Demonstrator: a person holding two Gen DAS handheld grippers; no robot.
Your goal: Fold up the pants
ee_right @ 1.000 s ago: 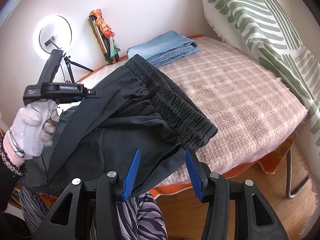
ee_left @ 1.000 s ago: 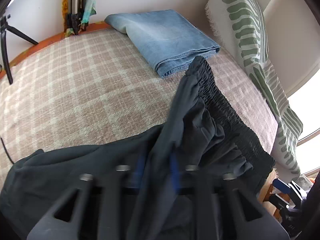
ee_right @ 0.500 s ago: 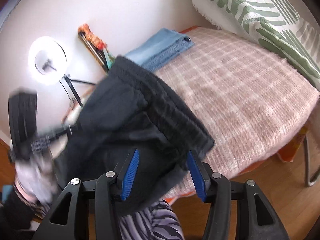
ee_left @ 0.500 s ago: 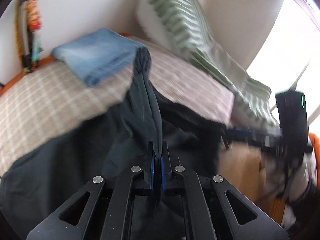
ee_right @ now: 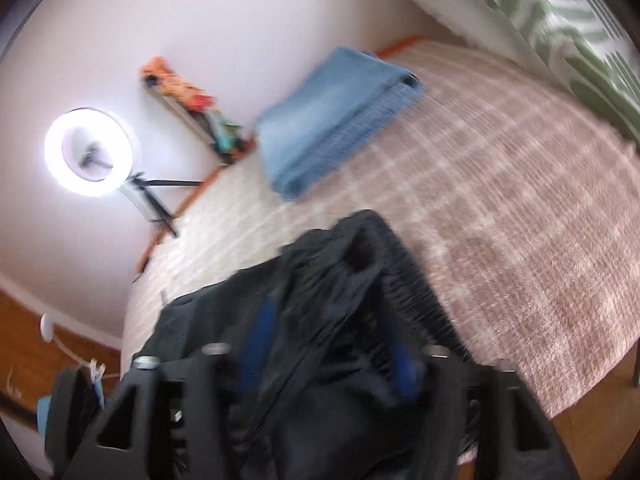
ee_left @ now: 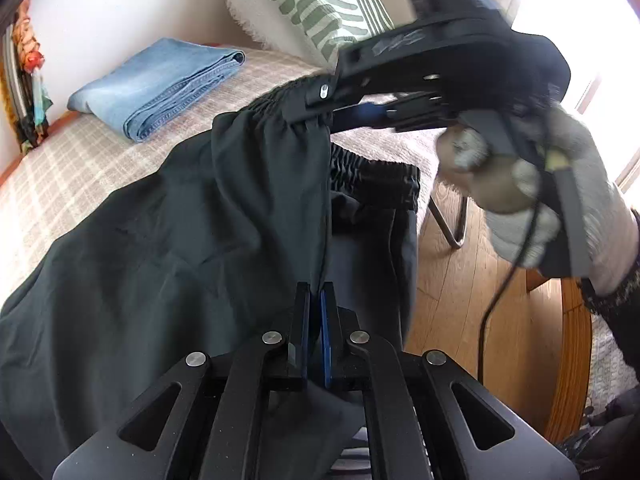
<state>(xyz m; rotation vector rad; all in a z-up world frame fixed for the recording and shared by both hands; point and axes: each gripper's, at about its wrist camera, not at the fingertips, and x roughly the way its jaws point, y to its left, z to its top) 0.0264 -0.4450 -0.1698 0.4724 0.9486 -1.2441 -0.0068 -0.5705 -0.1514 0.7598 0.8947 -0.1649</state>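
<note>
Black pants (ee_left: 160, 240) lie half on the bed and hang off its near edge. My left gripper (ee_left: 315, 300) is shut on a fold of their fabric. In the left wrist view my right gripper (ee_left: 316, 106), held by a gloved hand (ee_left: 540, 184), sits at the gathered waistband (ee_left: 372, 172), which rises to a peak at its tips. The right wrist view is blurred. There the right gripper (ee_right: 332, 344) is closing, with bunched black pants (ee_right: 352, 280) filling the gap between its blue pads (ee_right: 256, 340).
Folded blue jeans (ee_left: 160, 84) rest at the far side of the pink plaid bed cover (ee_left: 80, 152). A green-striped pillow (ee_left: 320, 4) leans on the wall. A lit ring light (ee_right: 92, 152) stands left of the bed. Wooden floor (ee_left: 460, 280) and a metal leg (ee_left: 452, 224) lie on the right.
My right gripper has moved onto the waistband and its jaws have narrowed around the cloth. The left gripper stays shut on the fabric and has swung right, bringing the right hand into its view.
</note>
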